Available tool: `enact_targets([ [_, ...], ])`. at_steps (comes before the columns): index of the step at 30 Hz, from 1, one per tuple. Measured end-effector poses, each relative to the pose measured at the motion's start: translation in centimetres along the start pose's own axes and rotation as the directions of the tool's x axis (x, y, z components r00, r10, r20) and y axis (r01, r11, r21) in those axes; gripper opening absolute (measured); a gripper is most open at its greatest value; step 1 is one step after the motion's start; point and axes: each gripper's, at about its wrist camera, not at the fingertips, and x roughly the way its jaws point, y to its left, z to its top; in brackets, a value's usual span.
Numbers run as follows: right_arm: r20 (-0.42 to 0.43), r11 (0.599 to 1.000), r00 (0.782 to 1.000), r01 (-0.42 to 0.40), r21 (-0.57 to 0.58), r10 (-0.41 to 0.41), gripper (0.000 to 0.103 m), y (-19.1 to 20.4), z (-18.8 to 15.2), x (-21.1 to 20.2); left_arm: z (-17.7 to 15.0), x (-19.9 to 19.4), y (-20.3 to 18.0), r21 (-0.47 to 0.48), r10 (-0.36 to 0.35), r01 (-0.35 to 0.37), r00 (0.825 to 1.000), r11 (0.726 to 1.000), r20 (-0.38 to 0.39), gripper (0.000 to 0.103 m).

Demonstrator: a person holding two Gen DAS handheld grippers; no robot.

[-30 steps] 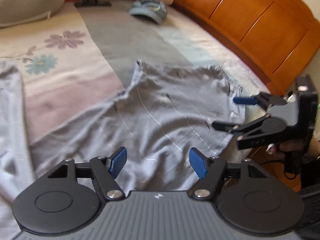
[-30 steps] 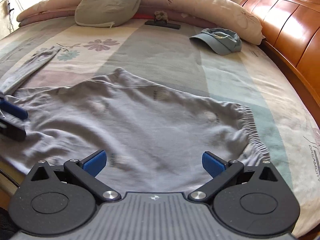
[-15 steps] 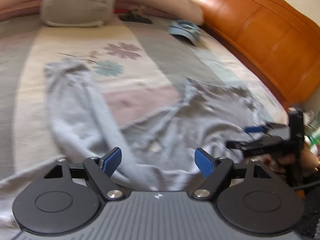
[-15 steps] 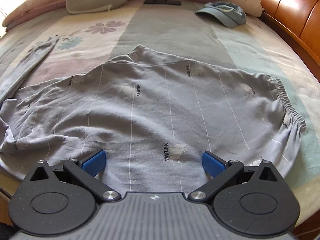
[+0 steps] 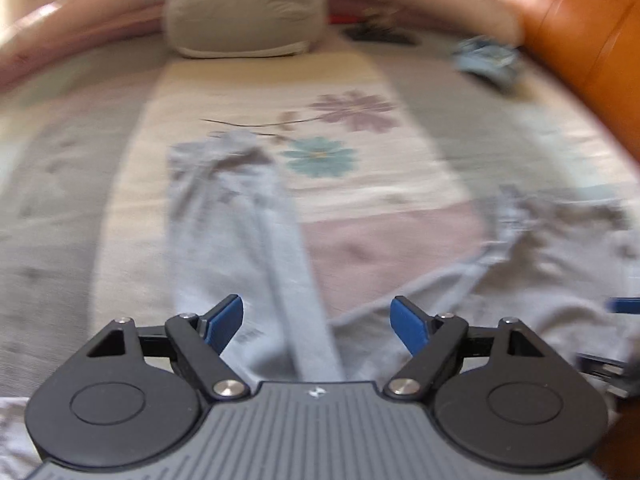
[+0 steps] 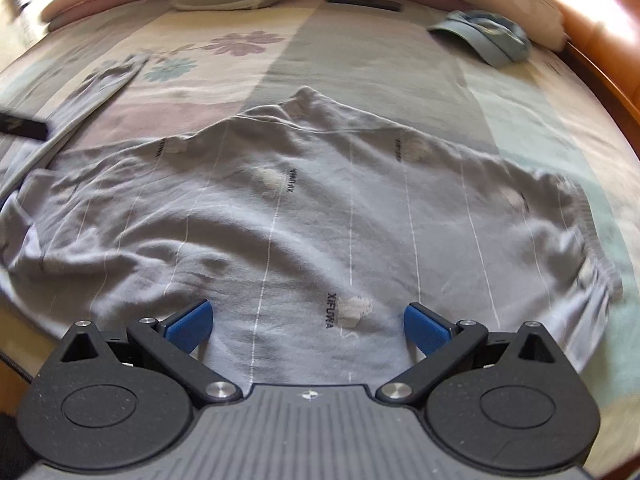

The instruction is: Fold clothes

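Both my left hand-held gripper (image 5: 316,322) and right hand-held gripper (image 6: 308,326) gape wide and empty just above the grey garment (image 6: 320,216), spread on the bed (image 6: 376,52) ahead of them.

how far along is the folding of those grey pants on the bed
Done: the grey pinstriped pants lie spread out flat on the floral bedspread, one leg stretched toward the pillow. No fold shows yet. In hand: nothing; the left gripper hangs open over that leg, the right gripper open over the seat area. Left: grasping the fabric and making every fold.
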Motion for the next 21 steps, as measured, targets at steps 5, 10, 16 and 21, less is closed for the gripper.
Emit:
enact_targets([
  [5,0.015,0.992,0.999,-0.048,-0.114,0.05,0.103,-1.2,0.3,0.0,1.6,3.0,-1.9,0.069,0.201,-0.197,0.977,0.978,-0.066,0.081],
  [10,0.029,0.982,0.996,-0.076,-0.17,0.082,0.103,-2.4,0.7,0.3,2.8,5.5,-3.1,0.118,0.347,-0.334,0.931,0.935,-0.116,0.083],
  [16,0.027,0.981,0.995,-0.089,-0.171,0.095,0.103,-3.3,0.3,0.2,2.9,5.2,-1.7,0.112,0.449,-0.437,0.885,0.893,-0.124,0.083],
  [21,0.035,0.981,0.996,-0.071,-0.18,0.078,0.103,-3.3,0.5,-0.1,1.9,2.6,0.3,0.052,0.475,-0.472,0.875,0.88,-0.095,0.083],
])
